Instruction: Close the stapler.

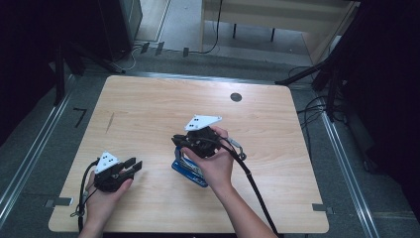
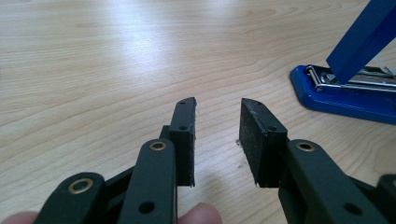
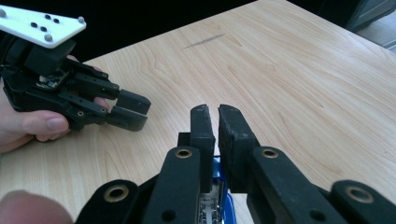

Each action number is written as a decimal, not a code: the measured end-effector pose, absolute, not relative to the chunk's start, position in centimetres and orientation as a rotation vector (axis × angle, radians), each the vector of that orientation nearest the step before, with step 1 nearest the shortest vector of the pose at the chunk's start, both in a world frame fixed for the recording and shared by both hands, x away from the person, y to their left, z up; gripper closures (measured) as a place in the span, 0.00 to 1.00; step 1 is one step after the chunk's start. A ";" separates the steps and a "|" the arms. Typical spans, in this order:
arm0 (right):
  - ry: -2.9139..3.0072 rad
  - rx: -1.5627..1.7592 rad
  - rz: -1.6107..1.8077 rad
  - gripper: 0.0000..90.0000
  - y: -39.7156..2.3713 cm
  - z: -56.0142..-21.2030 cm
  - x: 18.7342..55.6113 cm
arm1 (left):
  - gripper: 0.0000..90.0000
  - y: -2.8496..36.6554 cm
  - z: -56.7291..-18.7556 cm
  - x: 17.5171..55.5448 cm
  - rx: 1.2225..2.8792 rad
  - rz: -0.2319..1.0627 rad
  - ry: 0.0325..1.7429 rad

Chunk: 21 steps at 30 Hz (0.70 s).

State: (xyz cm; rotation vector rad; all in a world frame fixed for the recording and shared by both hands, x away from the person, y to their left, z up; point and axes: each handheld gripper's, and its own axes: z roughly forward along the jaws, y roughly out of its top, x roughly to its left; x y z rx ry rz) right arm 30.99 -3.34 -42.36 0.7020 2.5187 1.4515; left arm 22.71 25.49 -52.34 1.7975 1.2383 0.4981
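The blue stapler (image 1: 187,170) lies on the wooden bench (image 1: 148,114), near the middle of the side closest to you. Its top arm is swung up and open, so you can see the shiny metal track inside the base (image 2: 343,93).

Your right claw (image 3: 216,122) is right above the stapler. Its two black jaws are almost together, with just a thin gap, and nothing sits between them. In the right gripper view the stapler's blue base and metal track (image 3: 211,205) peek out just under the jaws.

Your left claw (image 1: 132,166) is off to the side, well apart from the stapler, low over the bench. Its jaws stand a little apart and hold nothing.

It looks like you are working on the open stapler, maybe to push its arm back down or to hold it. To do that well, go slow. Put the closed tips of your right claw on the flat top of the blue arm, not on its edge, so they do not slip off. Push straight down.

The stapler may slide or tip on the smooth wood. So bring your left claw over and press it on the blue base to keep it from moving. Keep both jaws away from the metal track.
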 end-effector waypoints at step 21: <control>2.509 0.708 1.436 1.00 -5.4 -43.1 30.1 | 0.41 25.7 -52.6 23.1 1.796 0.521 1.285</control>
